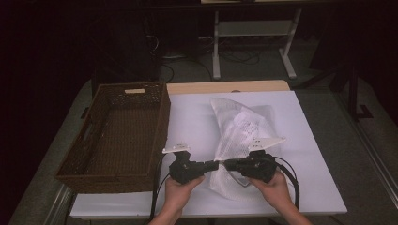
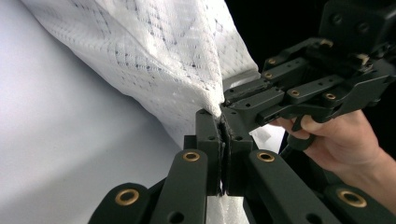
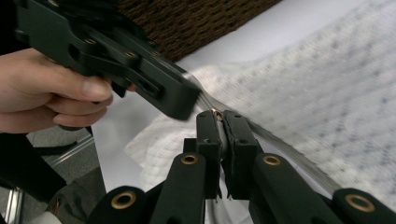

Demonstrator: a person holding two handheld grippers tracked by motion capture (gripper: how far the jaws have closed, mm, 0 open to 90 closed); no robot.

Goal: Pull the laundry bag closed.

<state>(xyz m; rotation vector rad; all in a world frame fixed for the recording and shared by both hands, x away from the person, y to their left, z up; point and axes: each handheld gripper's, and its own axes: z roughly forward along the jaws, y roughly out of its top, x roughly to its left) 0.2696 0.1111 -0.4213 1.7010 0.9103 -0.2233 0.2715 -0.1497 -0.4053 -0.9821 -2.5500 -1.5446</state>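
Observation:
A white mesh bag lies crumpled on the white table cover. Both grippers meet tip to tip at its near edge. My left gripper comes in from the left, and in the left gripper view its jaws are shut on a pinched fold of the mesh. My right gripper comes in from the right. In the right gripper view it is shut on the bag's grey zip edge, where a small metal tab shows between the pads. A hand holds each gripper.
A dark brown wicker basket stands at the left of the table, right beside the bag, and looks empty. Black cables trail from both grippers over the table's near edge. A white stand and dark floor lie beyond the table.

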